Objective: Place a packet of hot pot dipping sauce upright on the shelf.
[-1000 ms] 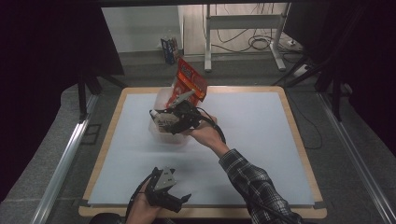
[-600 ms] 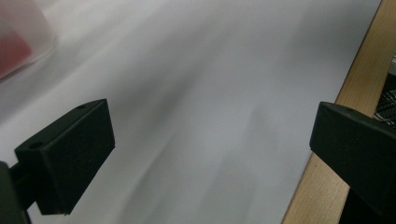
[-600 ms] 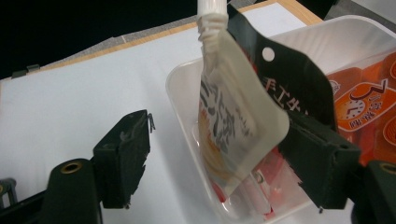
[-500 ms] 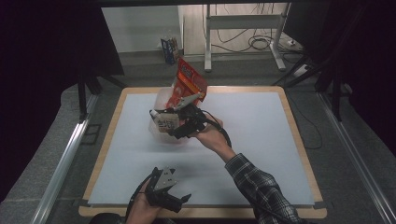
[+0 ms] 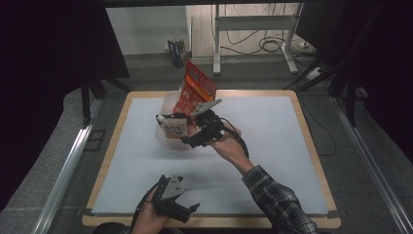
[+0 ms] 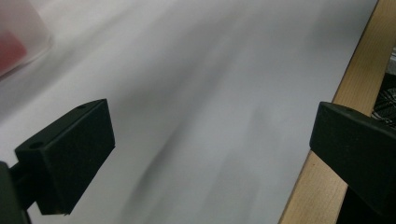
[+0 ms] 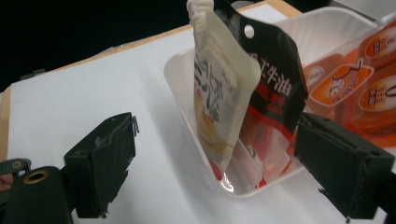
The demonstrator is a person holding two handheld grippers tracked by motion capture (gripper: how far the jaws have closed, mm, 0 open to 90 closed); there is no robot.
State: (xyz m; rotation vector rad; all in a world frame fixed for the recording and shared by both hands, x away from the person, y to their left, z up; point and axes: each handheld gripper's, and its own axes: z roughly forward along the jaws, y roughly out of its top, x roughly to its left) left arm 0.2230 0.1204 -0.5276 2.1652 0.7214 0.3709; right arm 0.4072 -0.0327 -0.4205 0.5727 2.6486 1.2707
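Note:
A clear plastic bin [image 5: 164,104] stands on the far left part of the white mat. A tall orange-red packet [image 5: 195,87] leans up out of it. A white and black pouch [image 5: 174,128] stands at the bin's near side. My right gripper [image 5: 191,137] hovers just right of that pouch. In the right gripper view the pouch [image 7: 219,88] rests upright inside the bin [image 7: 180,84], beside the orange packets [image 7: 355,84], and my right gripper [image 7: 217,142] is open with both jaws clear of it. My left gripper [image 5: 187,210] is open near the front edge, nothing between its jaws [image 6: 210,135].
The white mat [image 5: 272,136] lies on a wooden table with a raised light-wood border [image 6: 362,65]. Metal rails run along both sides of the table. A stand with cables on the floor sits beyond the far edge.
My right gripper has drawn back a little toward the near right, away from the pouch, which stays in the bin. The left gripper has not moved.

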